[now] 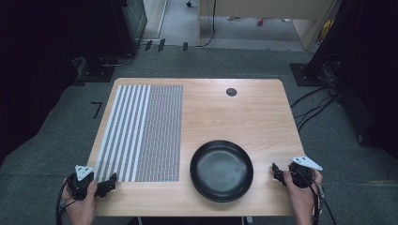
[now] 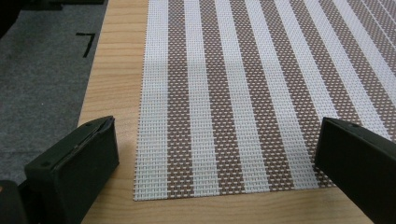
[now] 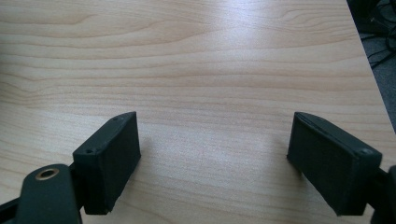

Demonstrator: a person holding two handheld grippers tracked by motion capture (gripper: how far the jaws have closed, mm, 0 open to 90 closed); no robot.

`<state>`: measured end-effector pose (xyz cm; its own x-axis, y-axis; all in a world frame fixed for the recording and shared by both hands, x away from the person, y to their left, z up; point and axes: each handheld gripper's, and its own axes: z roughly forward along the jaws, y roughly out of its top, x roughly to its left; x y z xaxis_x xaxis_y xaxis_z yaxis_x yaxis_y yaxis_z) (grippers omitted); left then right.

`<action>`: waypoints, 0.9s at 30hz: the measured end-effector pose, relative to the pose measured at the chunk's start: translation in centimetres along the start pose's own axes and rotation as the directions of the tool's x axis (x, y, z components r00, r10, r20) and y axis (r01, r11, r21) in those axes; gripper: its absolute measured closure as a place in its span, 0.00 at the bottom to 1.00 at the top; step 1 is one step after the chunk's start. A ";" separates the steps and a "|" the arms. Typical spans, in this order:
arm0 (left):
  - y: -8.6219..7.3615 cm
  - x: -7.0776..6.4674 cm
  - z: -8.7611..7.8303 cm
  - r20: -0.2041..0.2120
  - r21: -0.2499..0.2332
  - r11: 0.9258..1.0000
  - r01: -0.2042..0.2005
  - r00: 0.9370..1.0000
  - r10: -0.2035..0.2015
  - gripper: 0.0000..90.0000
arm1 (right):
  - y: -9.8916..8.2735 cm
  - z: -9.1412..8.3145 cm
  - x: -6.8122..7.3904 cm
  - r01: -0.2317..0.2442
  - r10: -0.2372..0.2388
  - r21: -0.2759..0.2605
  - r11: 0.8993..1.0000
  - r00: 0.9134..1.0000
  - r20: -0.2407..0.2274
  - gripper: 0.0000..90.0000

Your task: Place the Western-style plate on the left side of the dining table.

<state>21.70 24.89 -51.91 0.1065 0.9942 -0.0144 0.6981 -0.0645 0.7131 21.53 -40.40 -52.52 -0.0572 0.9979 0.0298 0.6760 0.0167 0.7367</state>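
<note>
A black round plate (image 1: pixel 221 169) sits on the wooden table (image 1: pixel 244 112) near its front edge, right of centre. A woven placemat (image 1: pixel 143 132) with white and brown stripes covers the table's left part. My left gripper (image 1: pixel 109 183) is held at the front left corner, open, its jaws wide over the placemat's near edge (image 2: pixel 210 193) with nothing between them. My right gripper (image 1: pixel 278 174) is held at the front right, just right of the plate, open over bare wood (image 3: pixel 215 116).
A small dark round grommet (image 1: pixel 231 92) sits in the table near its far edge. Cables (image 1: pixel 314 103) lie on the grey carpet to the right. A black tape mark (image 2: pixel 86 42) is on the floor left of the table.
</note>
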 end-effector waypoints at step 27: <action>5.6 -4.9 -2.8 0.094 -0.132 0.991 0.015 0.996 -0.002 0.02 | 1.6 -1.0 -0.2 -0.110 0.113 -0.043 0.993 0.991 0.072 0.15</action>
<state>23.17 19.93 -45.87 0.1709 0.9819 -0.0820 0.6000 -0.0377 0.7991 21.86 -40.64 -50.68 0.0726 0.9953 0.0644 0.6460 -0.0961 0.7573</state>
